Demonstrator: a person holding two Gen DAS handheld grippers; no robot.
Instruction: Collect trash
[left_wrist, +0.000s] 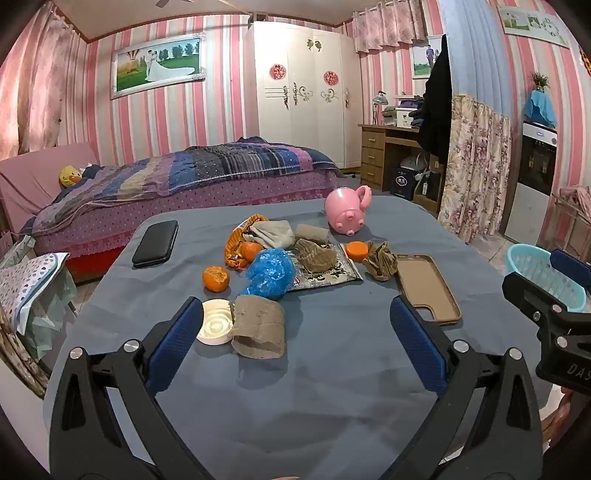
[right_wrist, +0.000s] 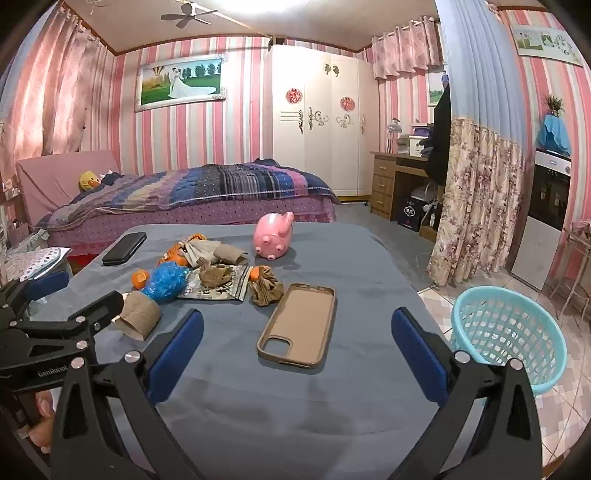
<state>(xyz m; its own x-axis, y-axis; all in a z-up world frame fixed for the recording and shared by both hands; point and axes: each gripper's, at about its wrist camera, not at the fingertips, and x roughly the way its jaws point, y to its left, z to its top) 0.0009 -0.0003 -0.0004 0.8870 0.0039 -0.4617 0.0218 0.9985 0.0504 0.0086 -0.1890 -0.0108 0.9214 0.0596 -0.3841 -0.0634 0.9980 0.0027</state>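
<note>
While both tongs (left_wrist: 295, 325) gape, basket (right_wrist: 509, 332) off table edge (right_wrist: 417, 291).

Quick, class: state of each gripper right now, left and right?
Left gripper: open, holding nothing.
Right gripper: open, holding nothing.

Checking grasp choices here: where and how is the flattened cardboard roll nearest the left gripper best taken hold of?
Probably across its flattened middle, coming from the near side: the cardboard roll lies squashed between the open left gripper fingers, beside the white lid.
</note>
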